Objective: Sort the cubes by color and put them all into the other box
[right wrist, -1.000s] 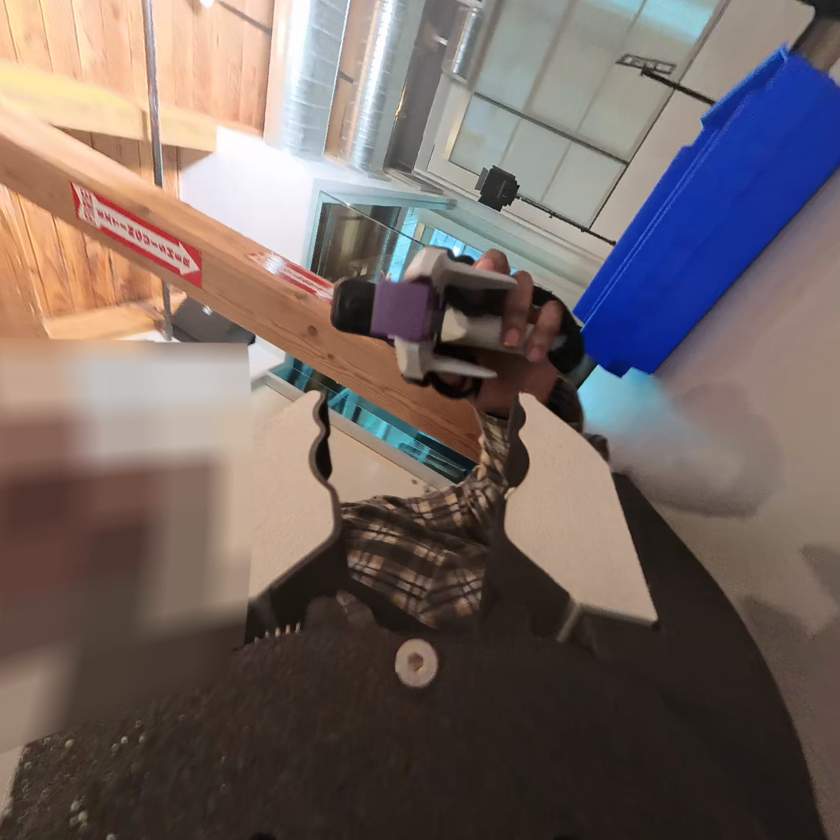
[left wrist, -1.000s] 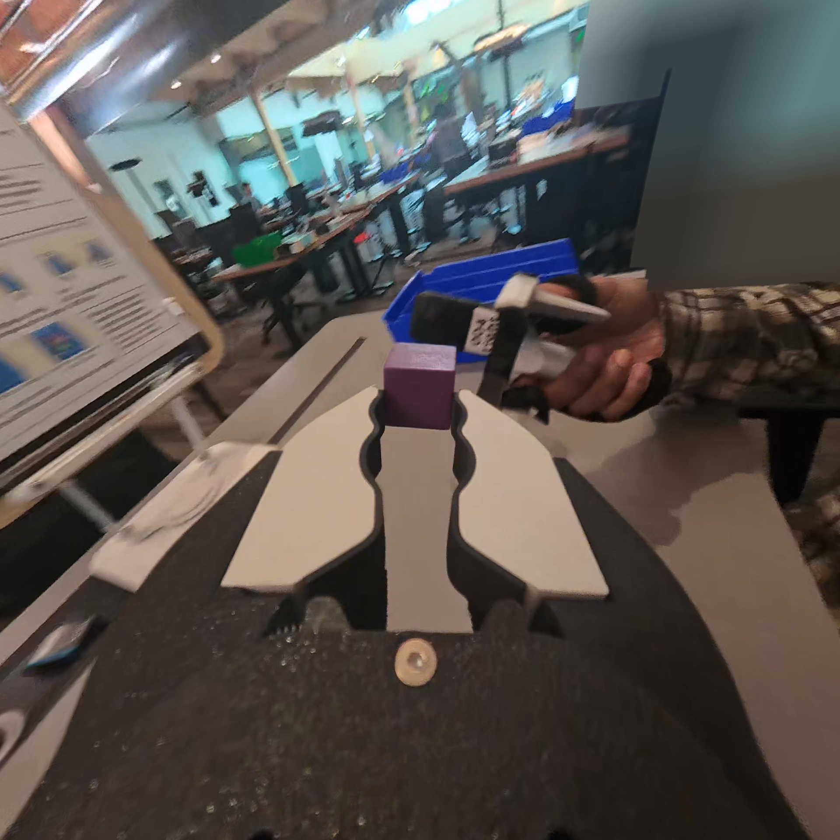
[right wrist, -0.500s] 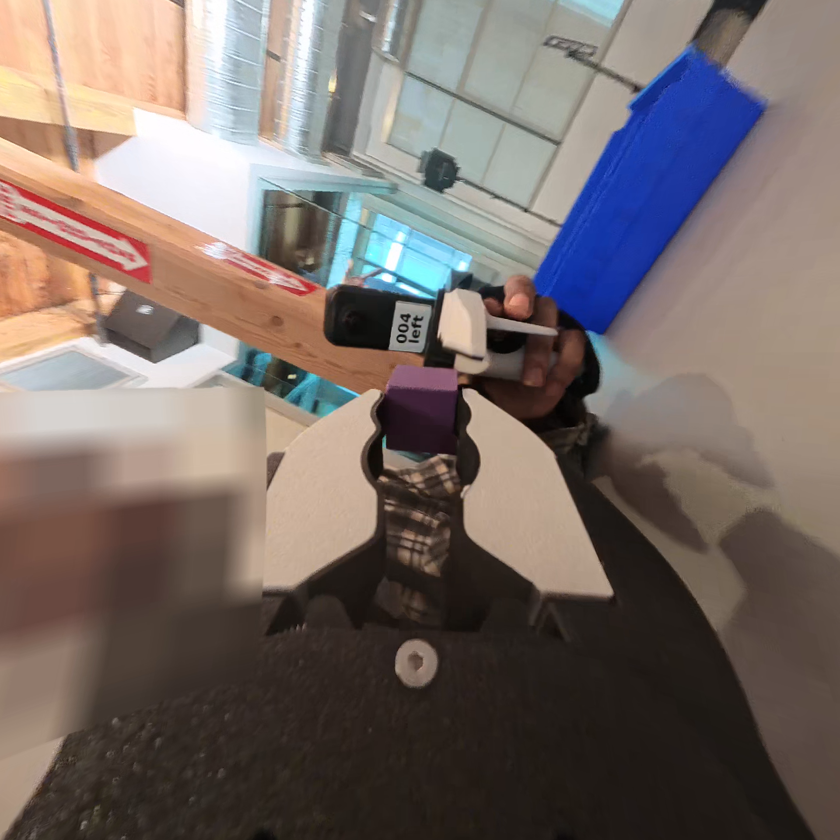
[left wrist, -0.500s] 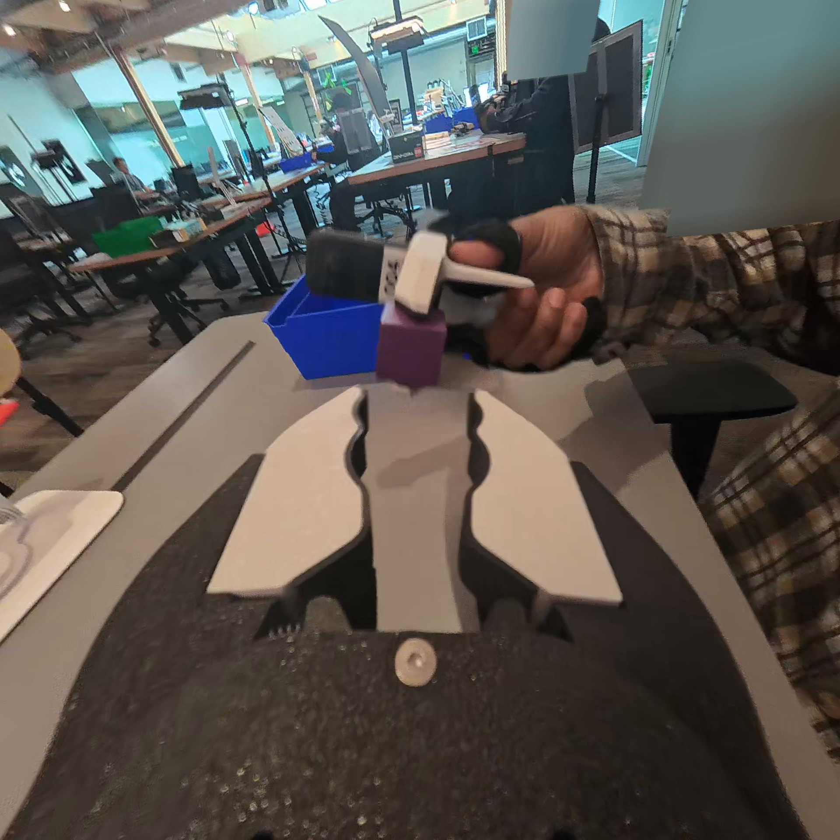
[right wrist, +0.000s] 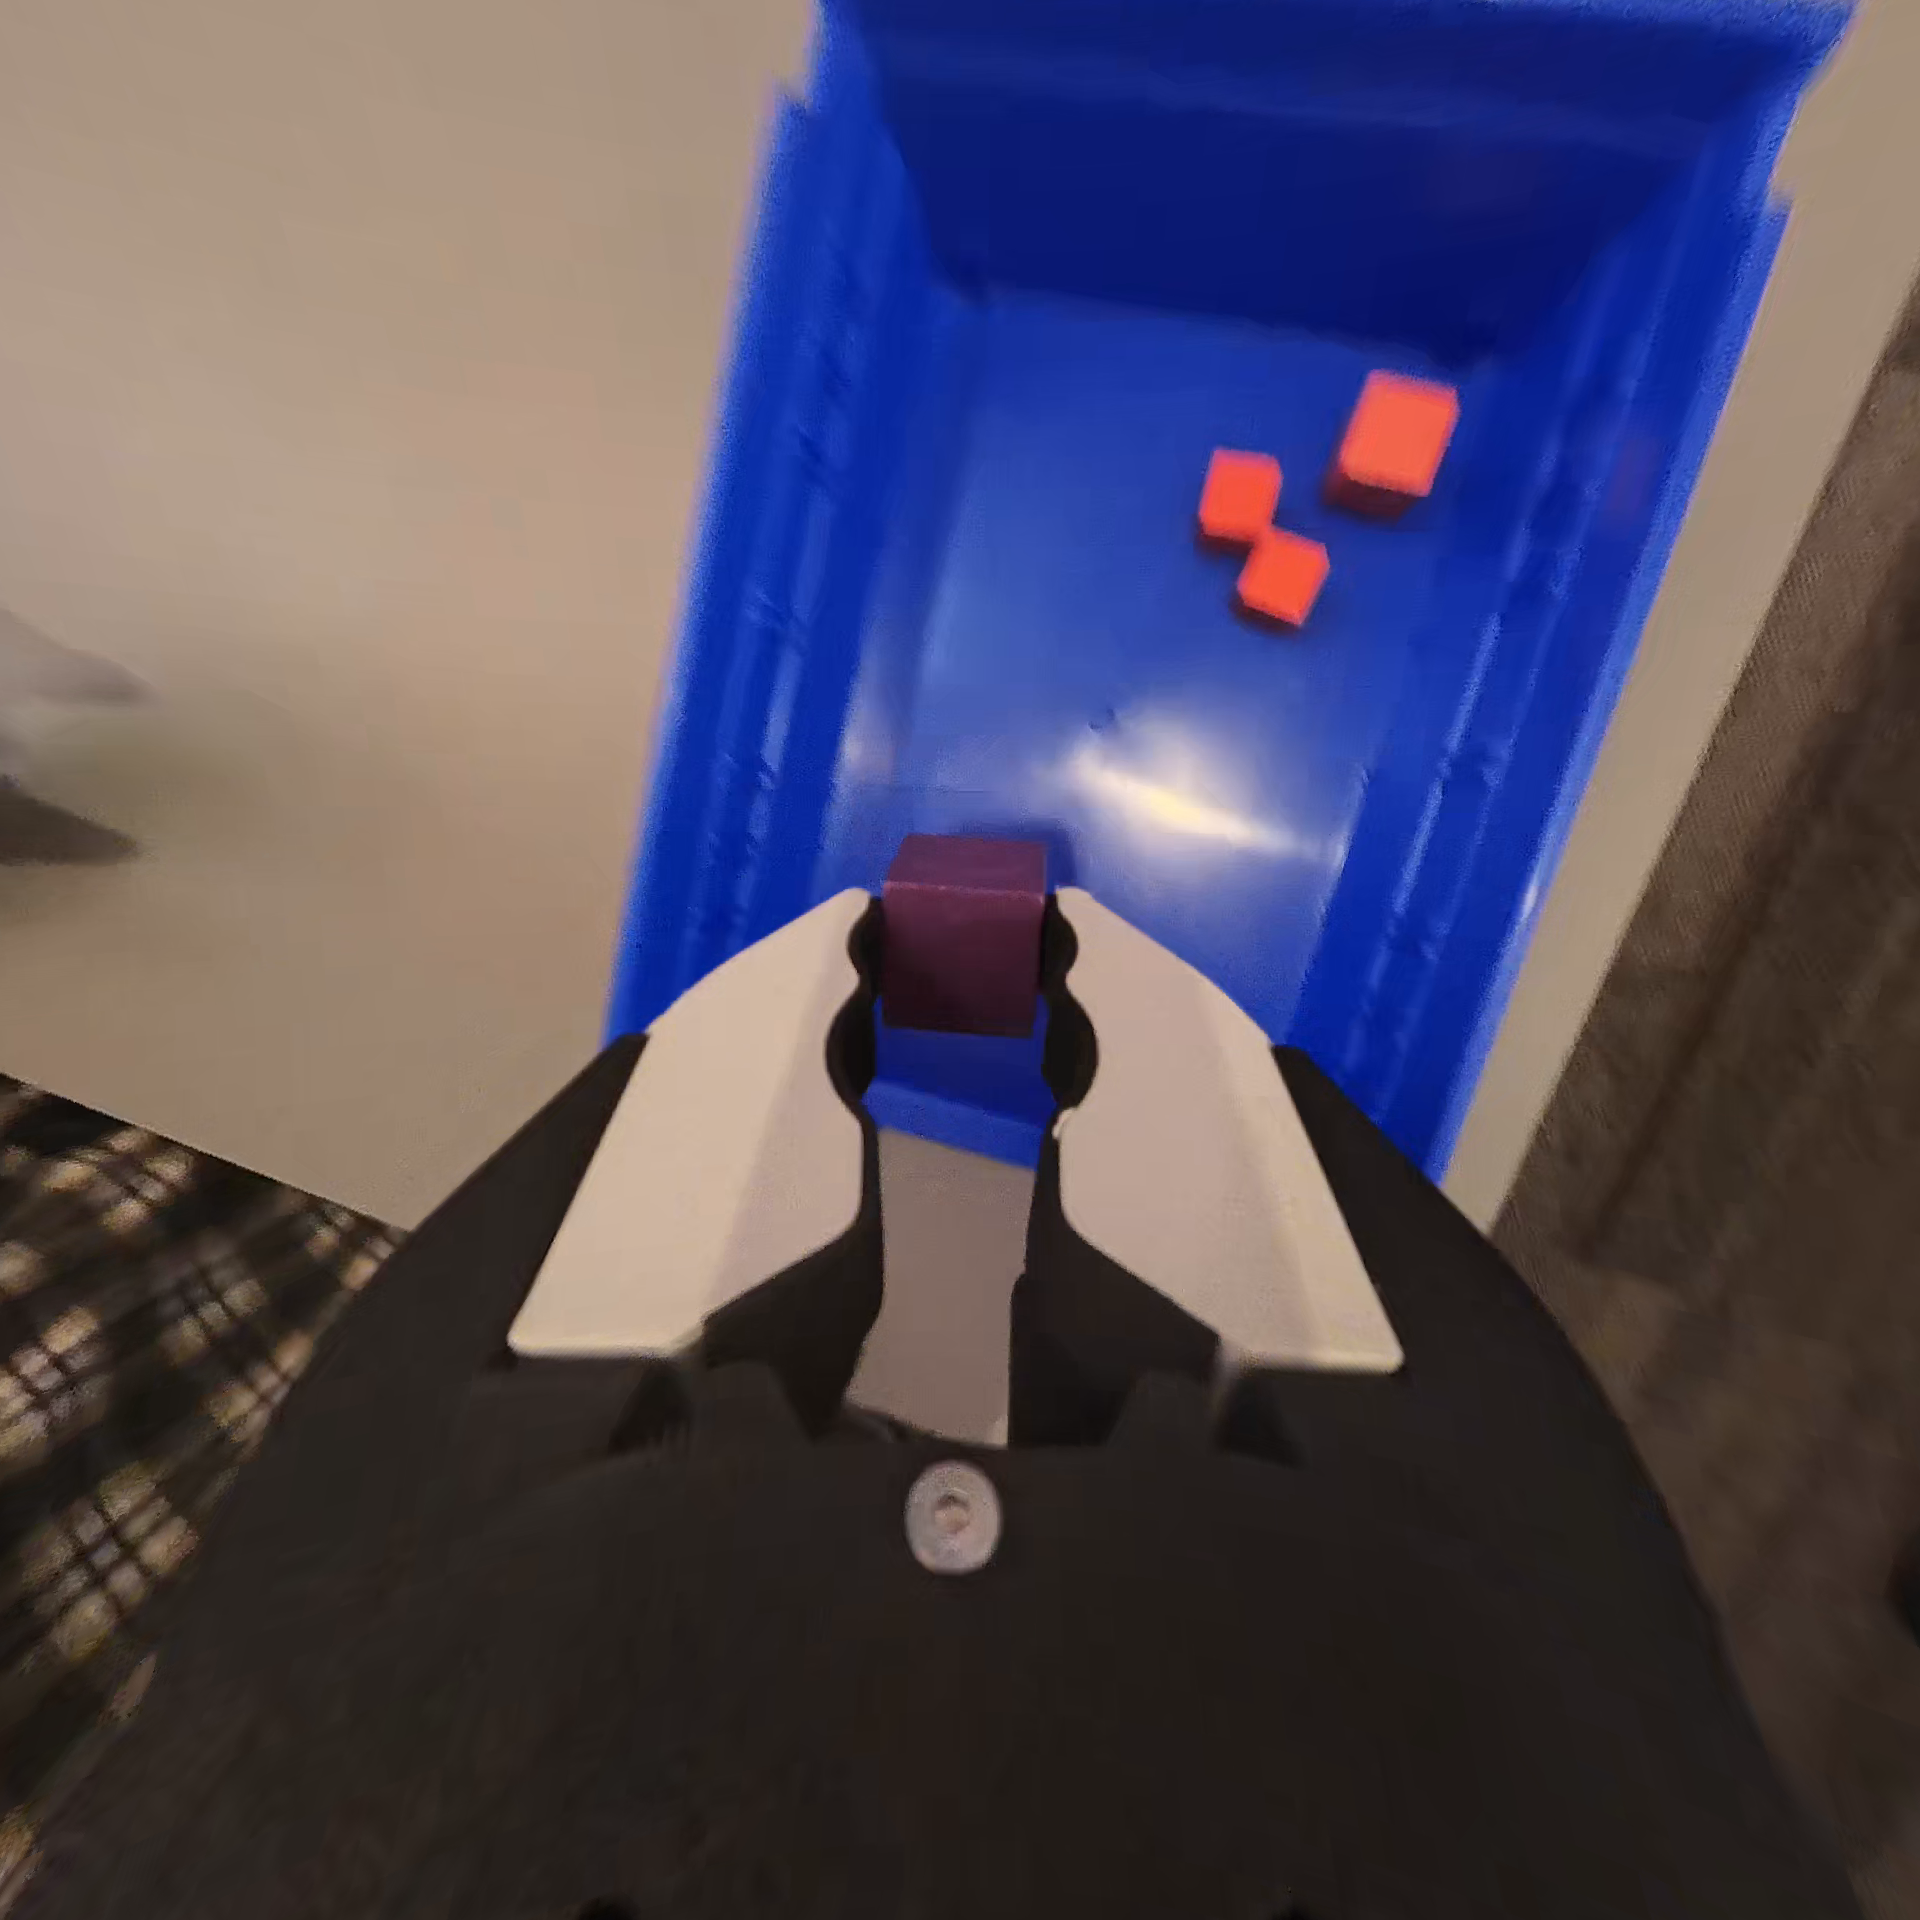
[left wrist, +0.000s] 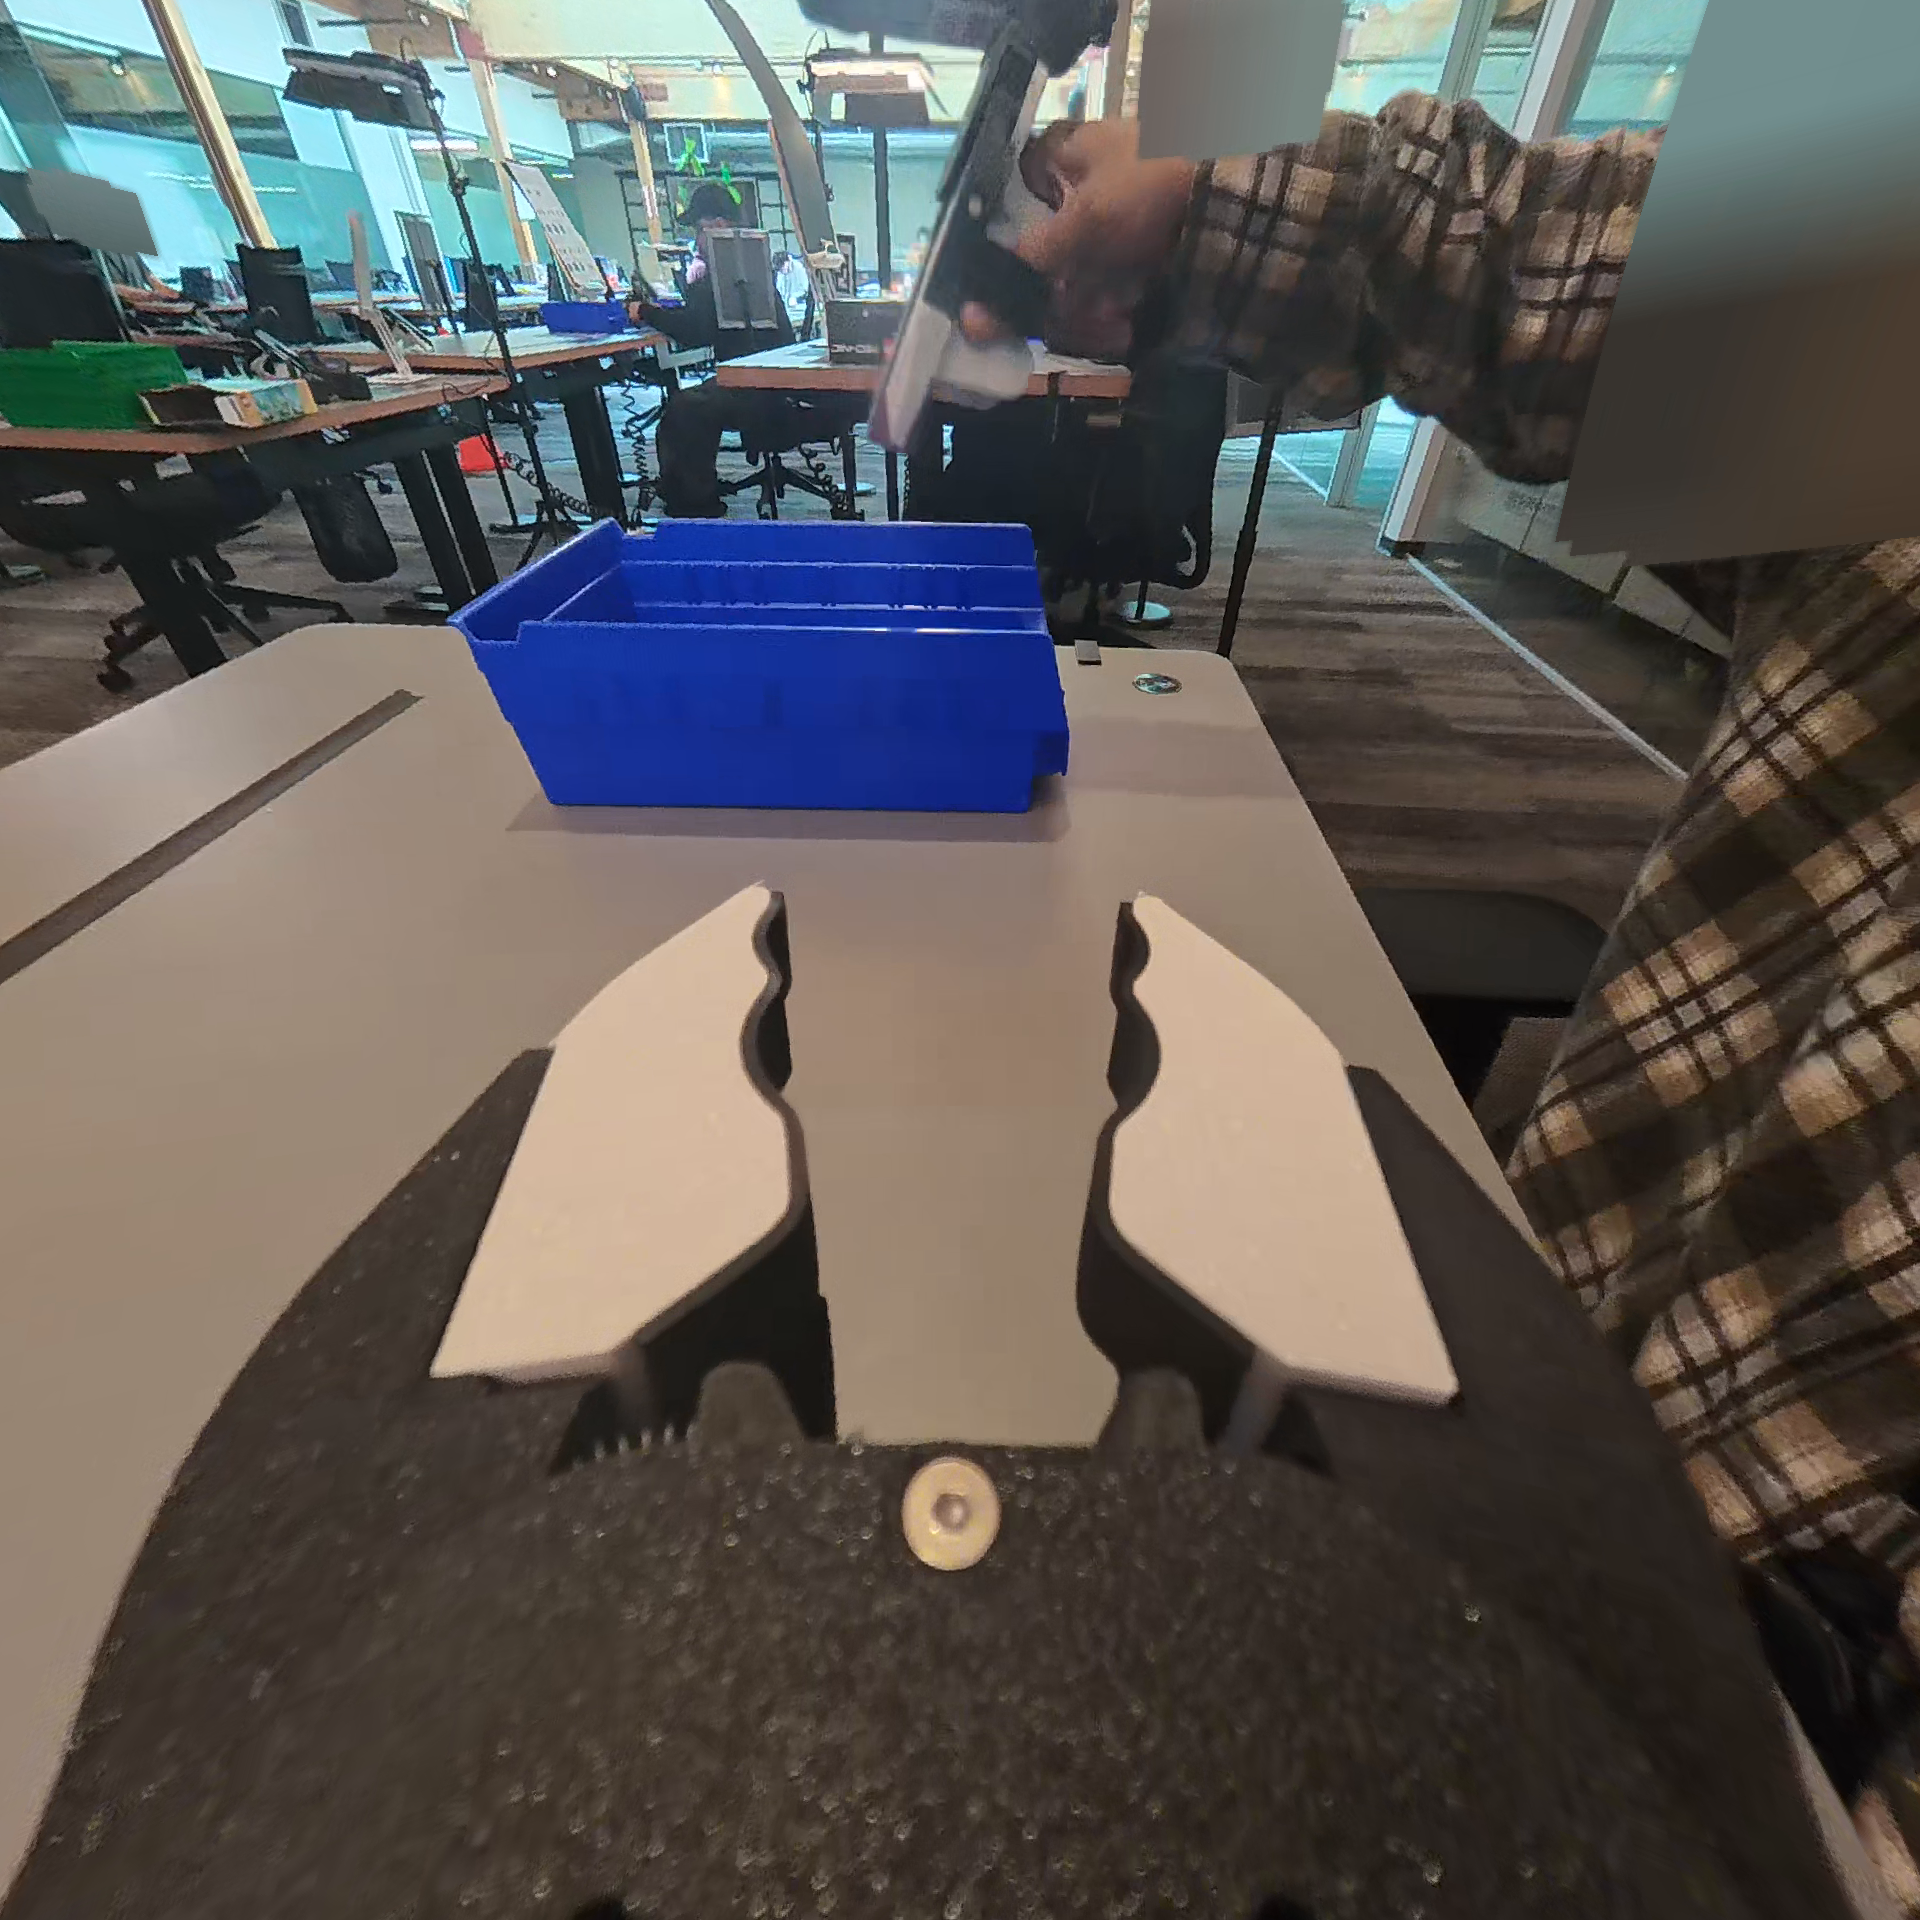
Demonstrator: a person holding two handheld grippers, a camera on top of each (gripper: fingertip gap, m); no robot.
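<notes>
Squarely, purple cube sits between right fingers.

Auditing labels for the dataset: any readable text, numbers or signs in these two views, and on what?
Black box on a far desk: white lettering, too small to read.
White board in the background: print too small to read.
Blue box, purple cube, orange cubes: no writing visible.

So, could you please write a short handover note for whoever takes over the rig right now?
Left tongs: open and empty, above the grey table.
Right tongs: shut on the purple cube, poised over the near end of the blue box.
Done: three orange cubes lie together at the box's far end.
Left: release the purple cube apart from the orange ones. No other cubes or box are in view.
</notes>
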